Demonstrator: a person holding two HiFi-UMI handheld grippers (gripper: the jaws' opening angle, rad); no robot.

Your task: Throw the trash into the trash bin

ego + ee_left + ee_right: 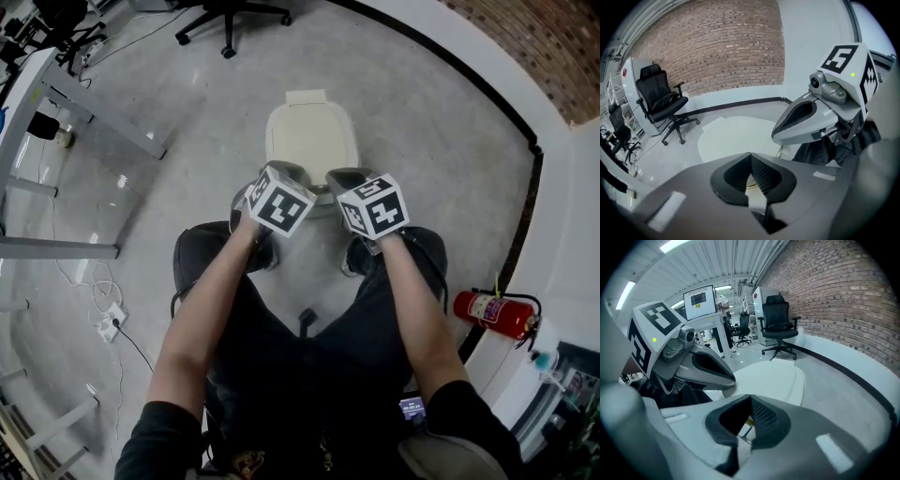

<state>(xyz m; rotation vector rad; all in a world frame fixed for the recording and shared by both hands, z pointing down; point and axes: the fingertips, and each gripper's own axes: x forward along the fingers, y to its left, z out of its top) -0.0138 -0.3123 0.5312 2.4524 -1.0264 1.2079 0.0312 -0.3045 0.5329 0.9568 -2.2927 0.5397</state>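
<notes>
While my left gripper (282,172) hovers with its fingers pressed together on nothing, I judge I am at the approach step: the cream trash bin (291,155) sits on the floor just ahead of my knees, its lid (319,122) down, and I can see no trash in any view. My right gripper (346,178) is beside the left, its fingers likewise closed and empty, both tips over the bin's near edge. The next move, I think, calls for getting that lid up, and for finding the trash itself. To the left, desk legs (89,117) and a power strip (111,322) with loose cables stand well apart from me; a fire extinguisher (492,312) and the curved wall close the right side. Bare floor rings the bin.
</notes>
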